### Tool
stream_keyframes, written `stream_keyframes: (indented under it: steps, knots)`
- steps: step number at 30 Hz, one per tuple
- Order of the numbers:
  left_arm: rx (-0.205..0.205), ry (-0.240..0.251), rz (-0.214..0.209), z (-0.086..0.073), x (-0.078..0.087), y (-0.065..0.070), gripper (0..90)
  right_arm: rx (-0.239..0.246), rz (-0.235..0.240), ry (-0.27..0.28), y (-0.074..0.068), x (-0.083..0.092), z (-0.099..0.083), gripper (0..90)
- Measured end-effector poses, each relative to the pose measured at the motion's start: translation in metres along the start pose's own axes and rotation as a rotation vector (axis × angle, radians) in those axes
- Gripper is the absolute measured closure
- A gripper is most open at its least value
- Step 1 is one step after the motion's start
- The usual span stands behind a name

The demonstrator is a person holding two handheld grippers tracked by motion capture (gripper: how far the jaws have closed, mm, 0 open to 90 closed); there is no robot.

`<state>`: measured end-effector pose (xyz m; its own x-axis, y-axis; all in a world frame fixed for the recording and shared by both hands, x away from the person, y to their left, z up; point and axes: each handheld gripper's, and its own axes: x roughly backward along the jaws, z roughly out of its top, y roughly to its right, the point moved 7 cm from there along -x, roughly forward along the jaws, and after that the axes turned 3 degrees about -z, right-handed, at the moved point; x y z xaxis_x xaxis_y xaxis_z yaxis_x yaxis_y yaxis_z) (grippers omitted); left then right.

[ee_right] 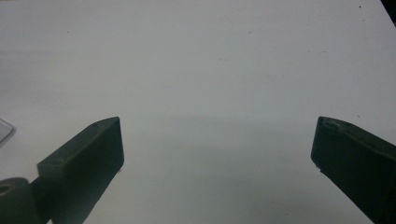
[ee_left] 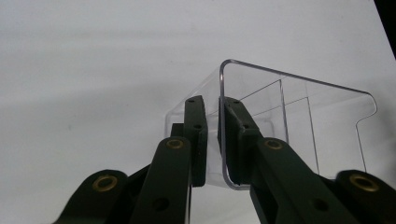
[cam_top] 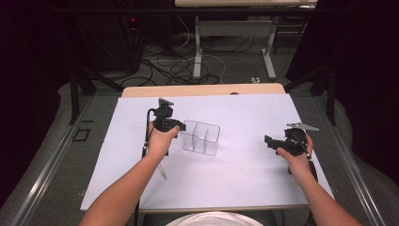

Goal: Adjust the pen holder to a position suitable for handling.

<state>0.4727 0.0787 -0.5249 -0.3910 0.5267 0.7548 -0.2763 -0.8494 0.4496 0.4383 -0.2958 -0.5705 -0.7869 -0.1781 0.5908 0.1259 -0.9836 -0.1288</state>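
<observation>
We see a counter (cam_top: 244, 179) with a smooth, matte white top and a pale wooden strip along its far edge, filling the middle of the high view; beyond it, in the upper frame, grey floor carries tangled cables and the legs of another table. At centre stands a clear plastic organizer (cam_top: 201, 137), boxy with rounded corners and thin inner dividers. Our left claw (ee_left: 212, 135) is clamped on its near wall, one jaw inside and one outside. Our right claw (ee_right: 217, 154), at the frame's right, is spread wide above bare white surface, well apart from the organizer.
</observation>
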Motion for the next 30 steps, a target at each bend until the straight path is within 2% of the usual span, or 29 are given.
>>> stream_keyframes:
  steps: [9, 11, 12, 17, 21, 23, 27, 30]
  knots:
    - [0.011, -0.004, 0.002, -0.004, 0.001, 0.000, 80.7, 0.000, -0.001, 0.000, -0.001, -0.001, 0.000, 1.9]
    - [0.024, -0.004, -0.019, -0.005, 0.001, 0.002, 80.4, -0.001, -0.001, 0.000, -0.001, -0.001, 0.000, 1.9]
    - [0.025, -0.003, -0.037, -0.006, 0.002, 0.002, 77.6, -0.006, -0.001, -0.003, -0.001, -0.001, 0.000, 1.9]
    - [0.013, 0.025, -0.088, -0.001, 0.006, 0.004, 72.7, -0.002, -0.001, -0.002, -0.001, -0.001, 0.000, 1.9]
    - [-0.038, 0.052, -0.056, 0.000, 0.010, 0.004, 70.9, 0.000, -0.002, -0.002, 0.000, 0.000, 0.000, 1.9]
    - [-0.046, 0.065, -0.060, 0.001, 0.012, 0.005, 71.0, -0.006, -0.002, -0.005, 0.000, -0.001, -0.001, 1.9]
    - [-0.072, 0.095, -0.031, 0.005, 0.017, 0.001, 74.5, -0.005, -0.002, -0.005, 0.000, -0.001, -0.001, 1.9]
    - [-0.070, 0.100, -0.012, 0.004, 0.016, -0.003, 77.9, -0.001, -0.002, -0.003, 0.000, -0.001, -0.001, 1.9]
